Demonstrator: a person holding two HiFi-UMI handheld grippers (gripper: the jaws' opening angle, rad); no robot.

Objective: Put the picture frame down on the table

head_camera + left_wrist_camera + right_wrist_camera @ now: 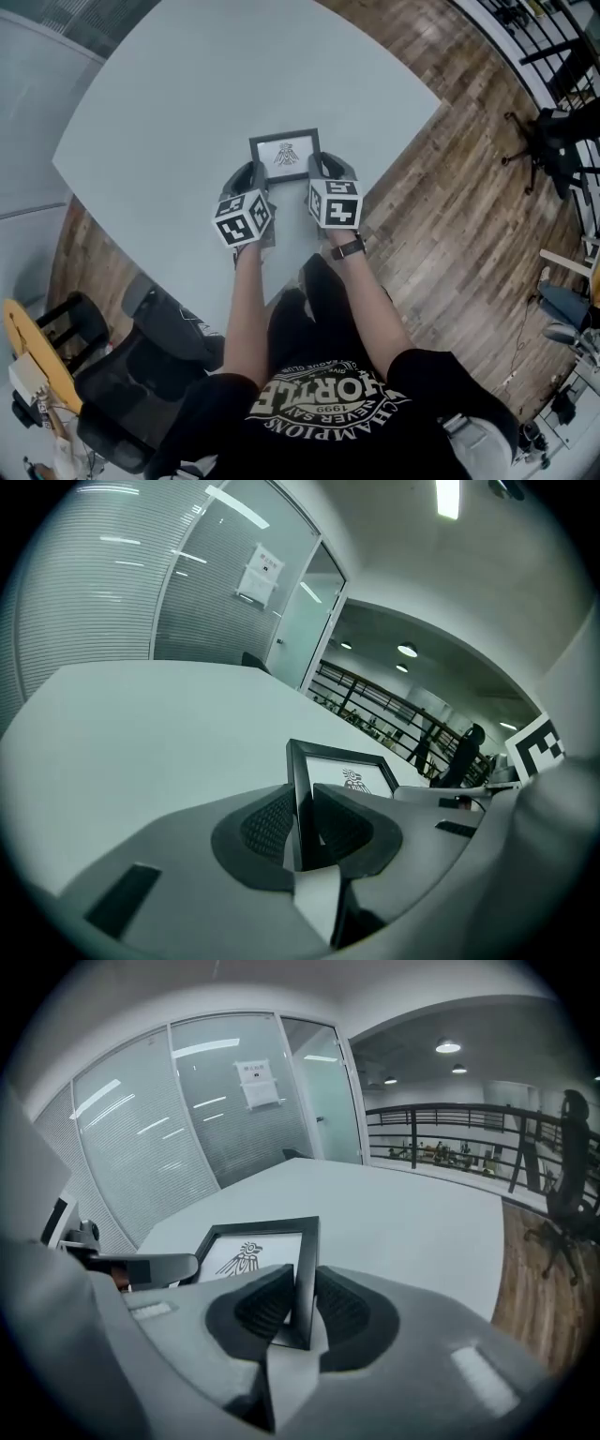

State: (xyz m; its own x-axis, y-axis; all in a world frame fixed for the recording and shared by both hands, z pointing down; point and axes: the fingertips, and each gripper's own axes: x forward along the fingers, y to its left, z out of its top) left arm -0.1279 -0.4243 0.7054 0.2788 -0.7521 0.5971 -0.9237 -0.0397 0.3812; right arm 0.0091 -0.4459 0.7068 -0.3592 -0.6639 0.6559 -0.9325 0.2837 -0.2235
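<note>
A small black picture frame (pixel 285 153) with a bird drawing on white paper is held face up over the white table (pixel 187 112). My left gripper (pixel 255 175) is shut on the frame's left side bar (pixel 298 803). My right gripper (pixel 319 169) is shut on its right side bar (pixel 306 1279). Both pairs of ribbed pads pinch the bars near the corners closest to me. Whether the frame rests on the tabletop or hangs just above it cannot be told.
The table's right edge (pixel 412 131) drops to a wooden floor (pixel 469 216). A black office chair (pixel 131 375) stands behind me on the left, another chair (pixel 567 1185) on the floor to the right. Glass walls (pixel 187 1110) and a railing (pixel 441 1138) lie beyond.
</note>
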